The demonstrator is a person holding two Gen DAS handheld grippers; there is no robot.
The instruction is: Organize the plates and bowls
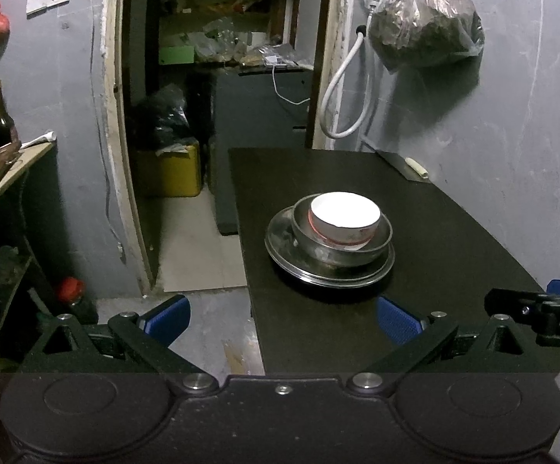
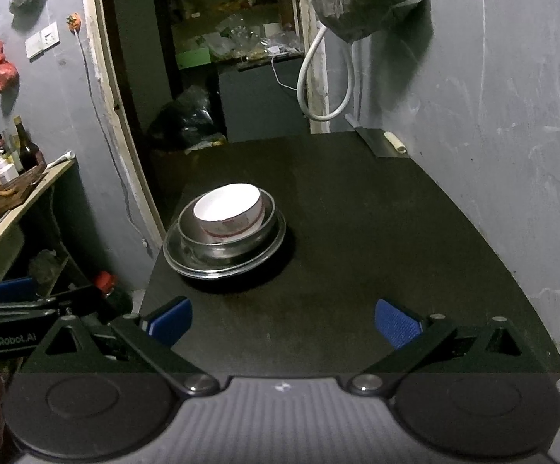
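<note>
The stack sits mid-table: white bowl (image 1: 345,221) nested in a steel bowl (image 1: 342,245), both on a steel plate (image 1: 285,249), toward the table's (image 1: 454,232) left edge. From your left gripper (image 1: 282,323) it lies ahead and a touch right; from your right gripper (image 2: 283,323) it lies ahead and clearly left. So the left looks the nearer, better-lined one. The stack is round, no long axis to square up to. Both grippers hover low at the near edge, level, fingers pointing forward, blue pads (image 2: 396,323) spread wide and empty. If everything's already nested, you may be nearly done.
</note>
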